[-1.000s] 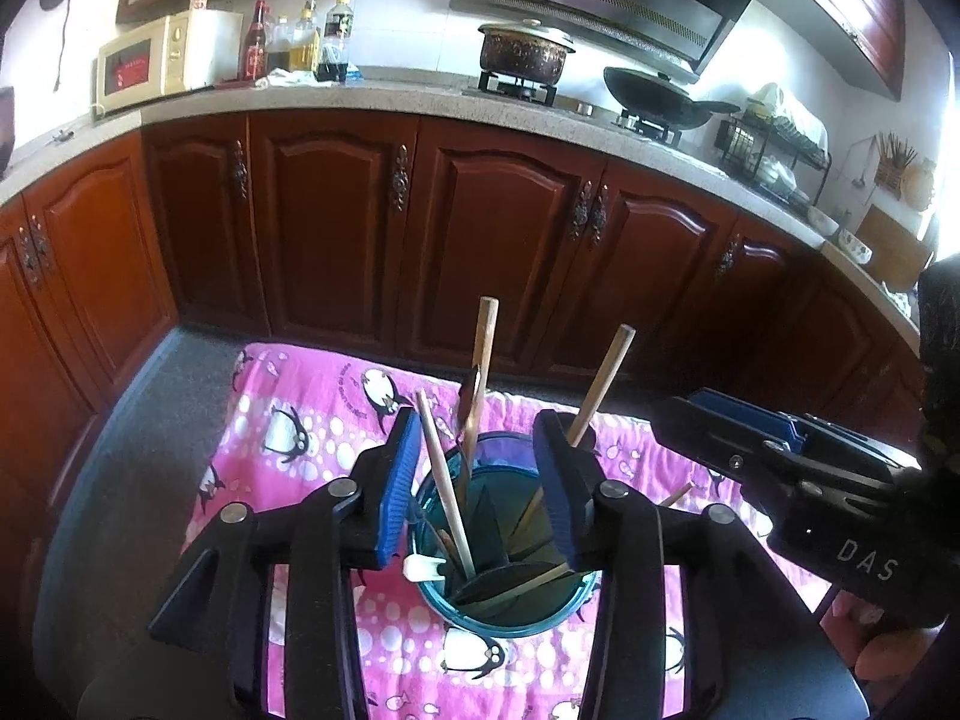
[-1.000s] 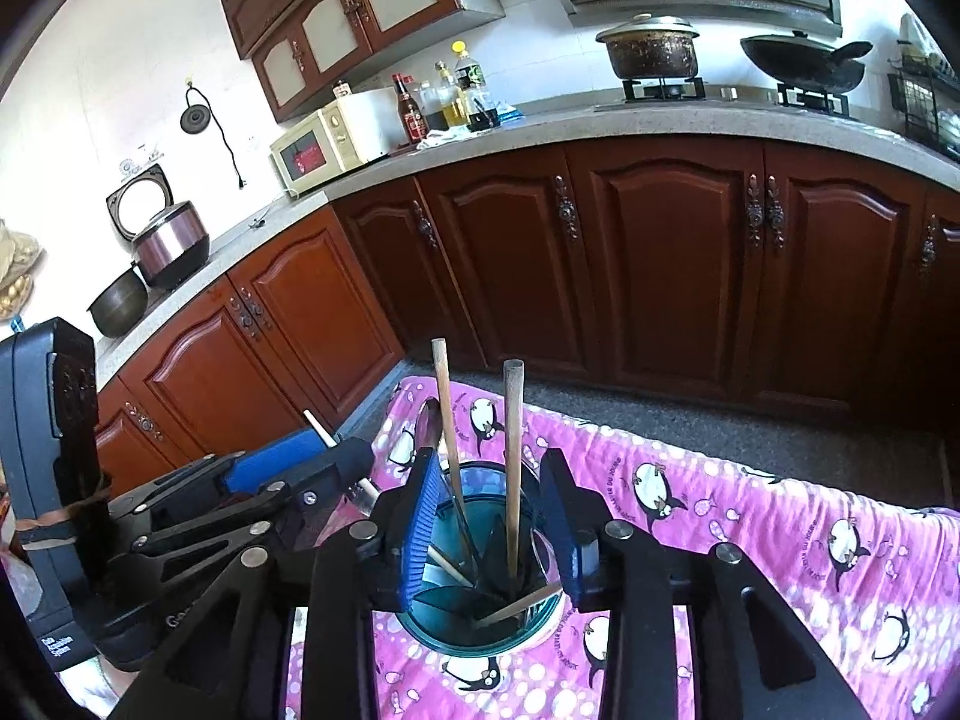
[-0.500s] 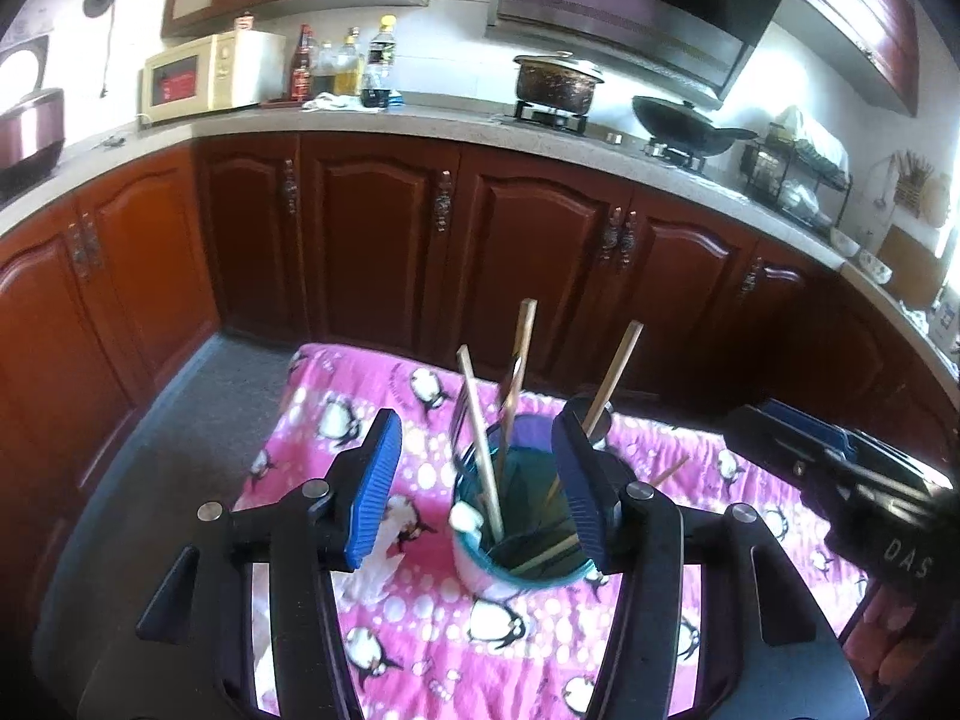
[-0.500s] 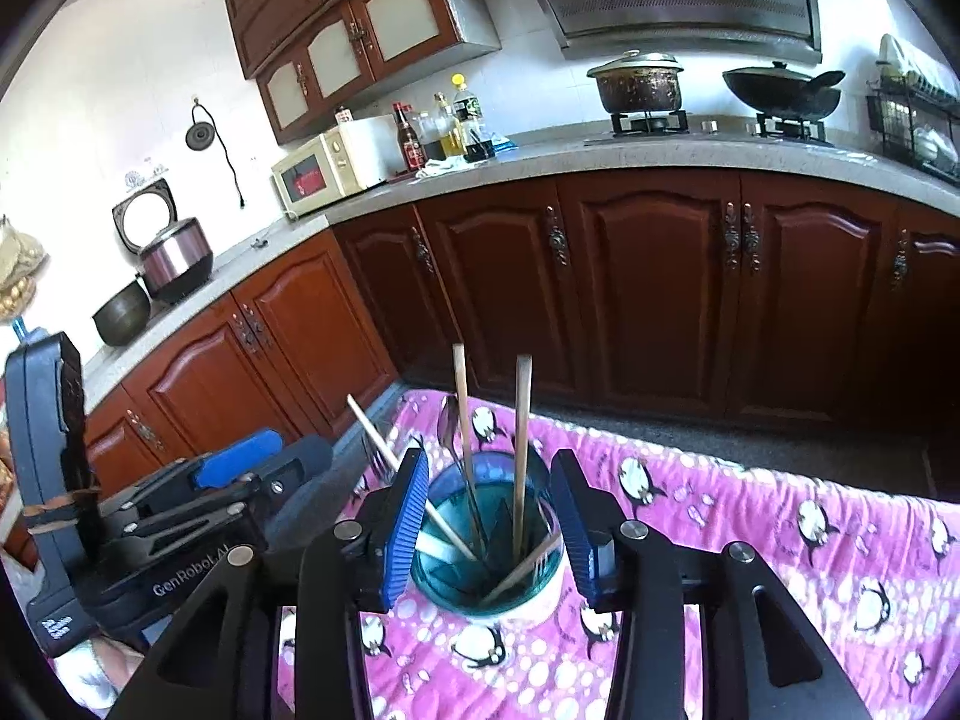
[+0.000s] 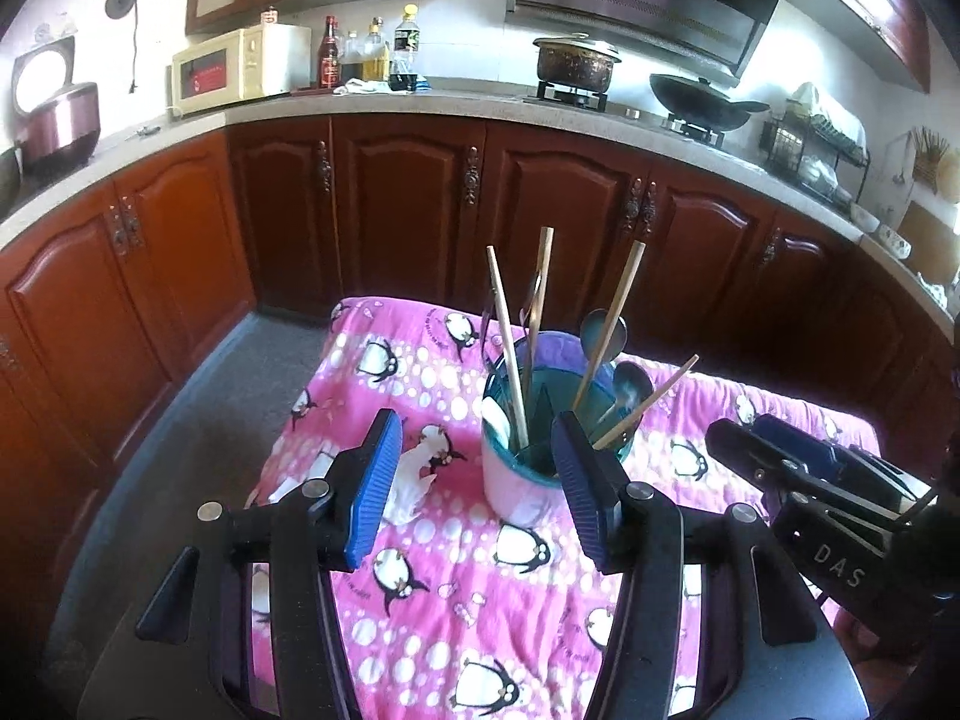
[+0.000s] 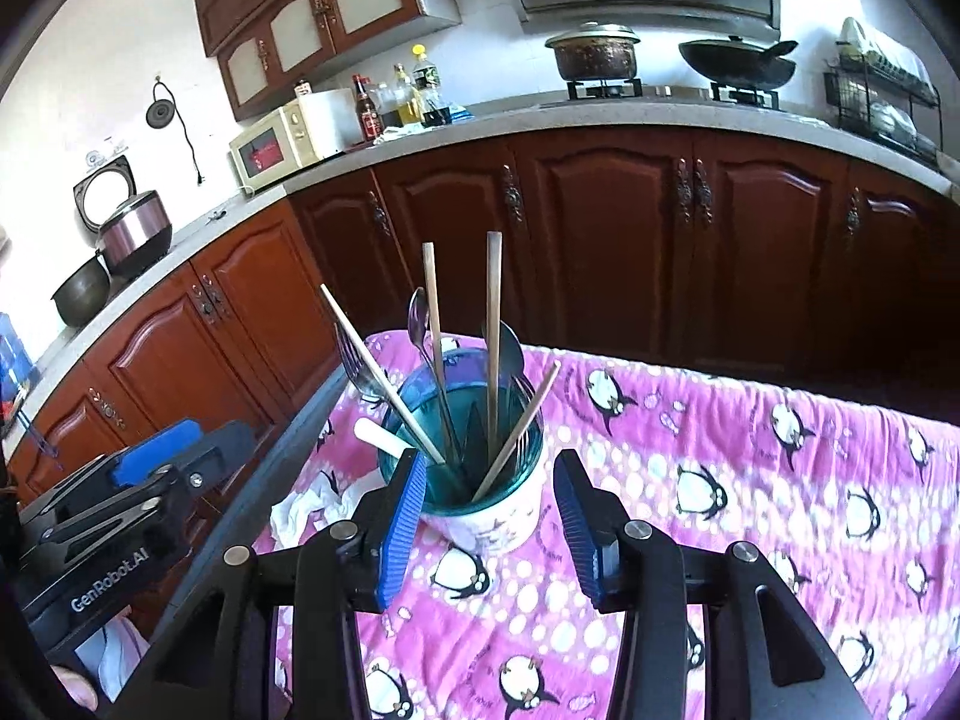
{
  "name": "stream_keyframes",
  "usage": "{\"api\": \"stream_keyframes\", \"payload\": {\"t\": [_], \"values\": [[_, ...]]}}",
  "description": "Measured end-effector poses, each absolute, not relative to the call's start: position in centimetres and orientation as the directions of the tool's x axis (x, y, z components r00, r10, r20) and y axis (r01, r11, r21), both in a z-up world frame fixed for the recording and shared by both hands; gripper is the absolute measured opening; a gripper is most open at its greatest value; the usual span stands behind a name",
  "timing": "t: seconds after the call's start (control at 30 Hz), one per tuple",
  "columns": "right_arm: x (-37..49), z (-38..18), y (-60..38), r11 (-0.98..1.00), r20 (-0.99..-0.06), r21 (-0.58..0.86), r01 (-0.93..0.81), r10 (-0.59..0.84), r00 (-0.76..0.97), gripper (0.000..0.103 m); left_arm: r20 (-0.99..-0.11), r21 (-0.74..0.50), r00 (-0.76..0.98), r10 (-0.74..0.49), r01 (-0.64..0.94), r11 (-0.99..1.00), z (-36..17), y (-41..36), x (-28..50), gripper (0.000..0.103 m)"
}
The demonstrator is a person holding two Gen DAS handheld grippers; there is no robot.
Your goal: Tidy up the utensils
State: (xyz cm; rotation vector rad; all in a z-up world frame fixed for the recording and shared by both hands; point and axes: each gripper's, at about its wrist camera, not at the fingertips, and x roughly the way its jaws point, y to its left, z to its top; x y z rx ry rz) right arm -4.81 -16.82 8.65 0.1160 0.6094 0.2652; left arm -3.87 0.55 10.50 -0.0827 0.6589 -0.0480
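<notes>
The teal-and-white round utensil cup stood on the pink penguin-print tabletop, loaded with wooden chopsticks, metal spoons and a fork. The left hand-held gripper hung with jaws spread wide, empty, the cup just ahead of its blue pads. The right hand-held gripper was parted too, holding nothing, flanking the cup. A crumpled white cloth lay just beside. By my read the sorting looked nearly done; best to back straight away, clear of those leaning sticks.
</notes>
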Motion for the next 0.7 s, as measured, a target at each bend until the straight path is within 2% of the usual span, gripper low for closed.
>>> {"api": "stream_keyframes", "payload": {"t": [0.13,0.23,0.7], "values": [[-5.5,9.2,-16.8,0.960,-0.543,0.187,-0.209,0.278,0.792,0.044,-0.600,-0.080,0.798,-0.055,0.009,0.997,10.9,0.6,-4.7,0.052],[-6.1,9.5,-16.8,0.960,-0.537,0.186,-0.208,0.277,0.797,0.051,-0.596,-0.083,0.801,-0.056,0.008,0.997,11.0,0.6,-5.2,0.052],[-7.6,10.2,-15.8,0.958,-0.525,0.165,-0.234,0.286,0.802,0.052,-0.577,-0.073,0.816,-0.041,-0.002,0.997,12.0,0.6,-6.4,0.052]]}}
